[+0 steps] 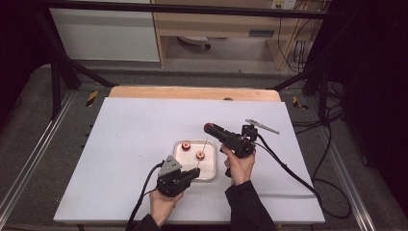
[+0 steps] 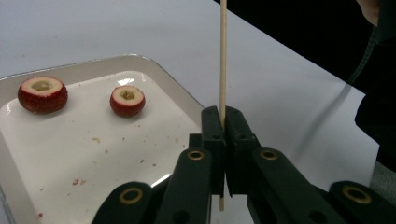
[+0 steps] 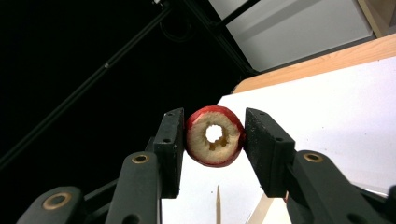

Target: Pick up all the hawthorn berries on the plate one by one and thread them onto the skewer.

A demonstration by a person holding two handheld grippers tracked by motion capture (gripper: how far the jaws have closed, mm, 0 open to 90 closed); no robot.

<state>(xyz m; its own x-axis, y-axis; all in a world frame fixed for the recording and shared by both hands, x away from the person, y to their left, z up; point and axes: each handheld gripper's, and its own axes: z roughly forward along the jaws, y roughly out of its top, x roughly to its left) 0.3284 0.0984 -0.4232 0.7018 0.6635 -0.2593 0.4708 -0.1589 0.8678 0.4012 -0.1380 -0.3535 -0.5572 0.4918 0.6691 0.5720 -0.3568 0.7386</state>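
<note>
My left gripper (image 1: pixel 194 172) (image 2: pixel 222 116) is shut on a thin wooden skewer (image 2: pixel 223 56) (image 1: pixel 202 151) that points up and away over the white tray (image 1: pixel 210 168) (image 2: pixel 154 70). Two cored red fruit pieces lie in the tray: one (image 2: pixel 42 94) (image 1: pixel 186 146) at the far left, one (image 2: pixel 127 100) (image 1: pixel 200 155) nearer the skewer. My right gripper (image 1: pixel 208 127) (image 3: pixel 215 137) is raised above the tray and is shut on a third cored red fruit ring (image 3: pixel 215 135) (image 1: pixel 209 127), its hole facing the camera. The skewer tip (image 3: pixel 217 203) shows below that ring.
A white sheet (image 1: pixel 134 144) covers the table, with a wooden edge (image 1: pixel 192 93) at the far side. Black cables (image 1: pixel 288 171) trail from the grippers across the right of the table. Crumbs and red specks dot the tray floor (image 2: pixel 93 154).
</note>
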